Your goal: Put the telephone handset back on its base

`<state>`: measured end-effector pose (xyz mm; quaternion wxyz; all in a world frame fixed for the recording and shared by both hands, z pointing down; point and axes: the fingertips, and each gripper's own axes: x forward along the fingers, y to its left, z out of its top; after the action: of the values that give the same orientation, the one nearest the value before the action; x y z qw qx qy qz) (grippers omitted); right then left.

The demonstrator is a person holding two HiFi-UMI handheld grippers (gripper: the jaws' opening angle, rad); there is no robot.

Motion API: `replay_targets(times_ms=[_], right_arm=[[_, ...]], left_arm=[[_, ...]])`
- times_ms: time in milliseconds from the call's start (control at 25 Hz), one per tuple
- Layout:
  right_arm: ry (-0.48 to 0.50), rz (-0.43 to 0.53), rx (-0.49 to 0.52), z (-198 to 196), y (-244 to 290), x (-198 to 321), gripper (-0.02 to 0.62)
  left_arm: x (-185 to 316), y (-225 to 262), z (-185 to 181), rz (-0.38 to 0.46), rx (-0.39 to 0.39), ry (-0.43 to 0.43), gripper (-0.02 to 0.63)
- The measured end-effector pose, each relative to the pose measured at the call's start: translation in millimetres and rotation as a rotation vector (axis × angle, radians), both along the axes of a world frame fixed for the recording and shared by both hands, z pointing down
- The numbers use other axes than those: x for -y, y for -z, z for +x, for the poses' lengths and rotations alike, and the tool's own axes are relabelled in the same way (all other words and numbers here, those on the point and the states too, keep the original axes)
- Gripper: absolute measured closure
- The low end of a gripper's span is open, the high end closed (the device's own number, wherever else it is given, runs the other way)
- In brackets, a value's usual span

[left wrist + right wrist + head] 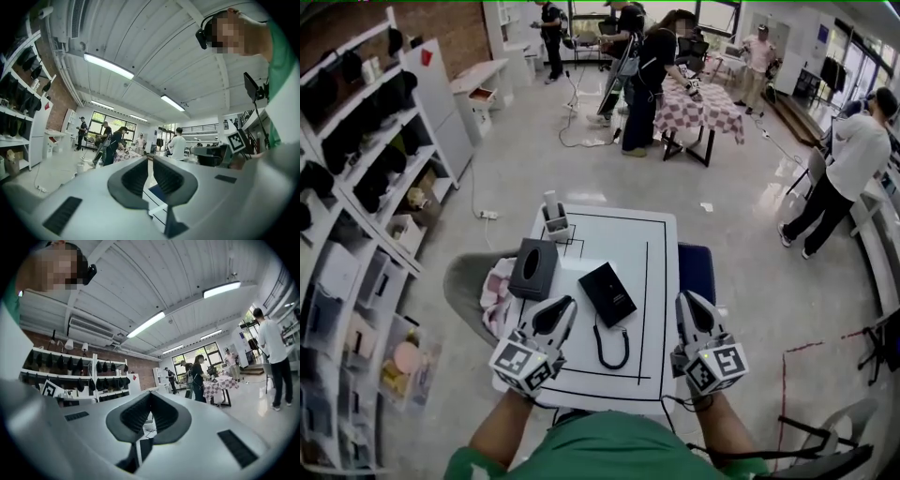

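A black telephone (607, 292) lies near the middle of the white table (658, 281). Its black cord (612, 349) loops toward the front edge. At this size I cannot tell handset from base. My left gripper (566, 303) is held over the table's front left, just left of the telephone, shut with nothing between its fingers. My right gripper (687, 298) is held at the table's right edge, also shut and empty. Both gripper views point up and outward across the room. In them the left gripper (149, 159) and the right gripper (150, 393) show their pads together.
A black tissue box (533, 268) stands left of the telephone, and a small white holder (554, 221) stands at the far left corner. A grey chair with a pink cloth (495, 286) is left of the table, a blue seat (697, 270) right. Shelves (366, 187) line the left wall; people stand farther back.
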<state>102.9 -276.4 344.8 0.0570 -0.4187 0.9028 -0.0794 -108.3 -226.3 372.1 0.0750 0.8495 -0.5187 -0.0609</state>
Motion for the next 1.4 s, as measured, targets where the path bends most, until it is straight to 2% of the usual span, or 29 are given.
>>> replay_targets(times_ms=[120,320,720,1400], right_arm=[[0.023,-0.025,0.055,-12.8,0.2,-15.3,0.572],[0.078,-0.023,0.06,-29.6,-0.4,-33.1,0.573],[0.043,-0.018,0.035,-20.0,0.0,-28.9,0.572],[0.063,-0.004,0.012,-23.4,-2.4,-28.1,0.573]], left_arm=[[-4.1,-10.6,8.0,-0.033,-0.002,0.0,0.557],[-6.0,-18.2,12.9,-0.066,-0.011,0.008,0.557],[-7.3,-16.8,16.0,-0.082,-0.031,0.017,0.555],[-11.6,-27.0,14.3,-0.103,-0.025,0.043,0.555]])
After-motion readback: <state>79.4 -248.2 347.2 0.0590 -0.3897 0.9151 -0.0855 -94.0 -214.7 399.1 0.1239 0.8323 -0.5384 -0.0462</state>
